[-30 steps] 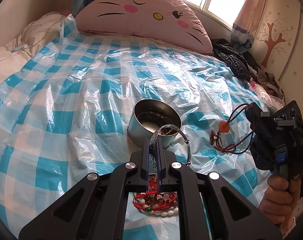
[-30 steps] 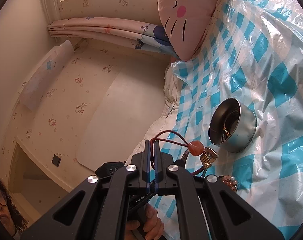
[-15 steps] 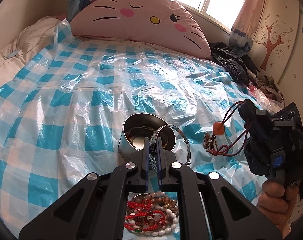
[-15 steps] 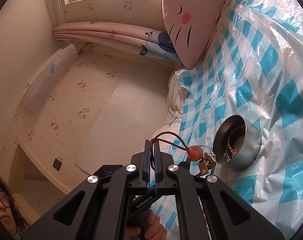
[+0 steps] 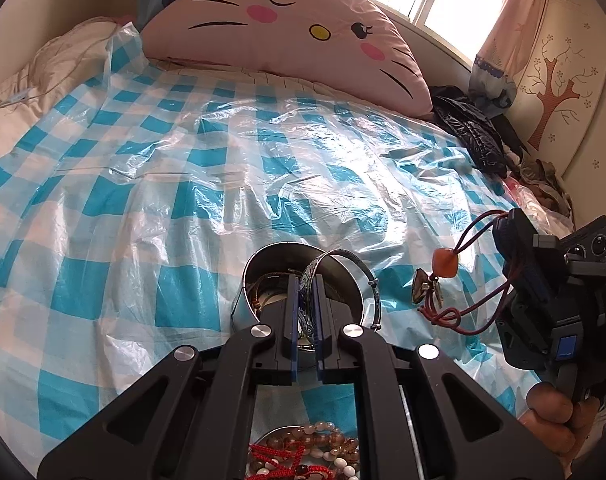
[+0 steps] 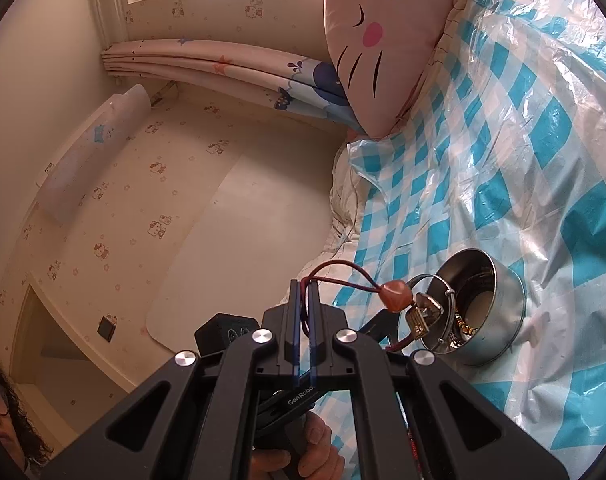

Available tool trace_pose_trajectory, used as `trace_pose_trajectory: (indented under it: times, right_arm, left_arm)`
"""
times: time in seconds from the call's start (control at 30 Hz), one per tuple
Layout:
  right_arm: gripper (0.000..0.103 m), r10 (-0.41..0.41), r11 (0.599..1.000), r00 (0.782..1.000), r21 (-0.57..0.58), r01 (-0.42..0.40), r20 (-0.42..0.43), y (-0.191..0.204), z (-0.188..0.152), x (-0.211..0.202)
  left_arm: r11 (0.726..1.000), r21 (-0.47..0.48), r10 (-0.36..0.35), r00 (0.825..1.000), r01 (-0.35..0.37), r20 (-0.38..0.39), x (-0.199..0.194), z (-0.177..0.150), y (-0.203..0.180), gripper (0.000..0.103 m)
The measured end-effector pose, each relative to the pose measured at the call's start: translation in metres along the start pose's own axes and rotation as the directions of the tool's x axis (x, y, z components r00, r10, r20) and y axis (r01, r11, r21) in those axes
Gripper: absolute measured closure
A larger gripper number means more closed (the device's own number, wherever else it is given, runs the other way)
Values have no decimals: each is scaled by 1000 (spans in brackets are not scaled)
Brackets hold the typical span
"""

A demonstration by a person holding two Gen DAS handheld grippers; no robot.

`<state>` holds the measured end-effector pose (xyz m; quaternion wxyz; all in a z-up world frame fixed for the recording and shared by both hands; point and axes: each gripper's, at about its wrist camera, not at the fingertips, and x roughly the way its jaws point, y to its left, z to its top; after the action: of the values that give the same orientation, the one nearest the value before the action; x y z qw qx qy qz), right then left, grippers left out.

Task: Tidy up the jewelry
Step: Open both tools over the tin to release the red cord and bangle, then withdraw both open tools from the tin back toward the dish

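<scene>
Now hovering directly over round silver metal tin (image 5: pixel 299 280) on bed, nearer than a moment before: left tongs (image 5: pixel 306 300) clamping blue patterned metal bangle (image 5: pixel 335 280). Waiting alongside: right tongs (image 6: pixel 303 300) pinching dark red cord pendant with orange bead (image 6: pixel 395 296). Likely next: dropping bangle in.

left hand-held gripper (image 5: pixel 306 292) clamps bangle (image 5: pixel 343 264) | over tin (image 5: pixel 263 276)

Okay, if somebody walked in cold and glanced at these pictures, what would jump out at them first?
Probably the big pink cat-face pillow at the head of the bed, above the blue checked plastic sheet. Next, the round metal tin mid-sheet, with the left gripper holding a bangle over it and the right gripper dangling a red cord pendant beside it.
</scene>
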<state>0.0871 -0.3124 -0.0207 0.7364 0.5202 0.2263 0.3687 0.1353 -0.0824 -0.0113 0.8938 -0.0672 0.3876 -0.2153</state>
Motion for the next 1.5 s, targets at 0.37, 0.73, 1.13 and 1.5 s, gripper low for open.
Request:
trace_pose_trajectory:
  times: [0.37,0.73,1.13,1.5]
  right_arm:
    - [73,-27,999,1000,-20,27,-16,-3,7,16]
    - [63,-68,998,994,4,69,-86,-20,12,50]
    - [33,-243,965,964,73,251,-105,-49,14,50]
    - [19,-283,959,922,-99,265,-264,-19,-7,94]
  left_arm:
    - [998,-65,15,997,-21,-80,36,6,13,96]
    - [960,-275,65,997,-54,33,-2,7,64,60]
    - [959,-275,83,996,-74,21,-4,2,67,51]
    - [949,-306,90,996,-80,19,-7,-1,75,47]
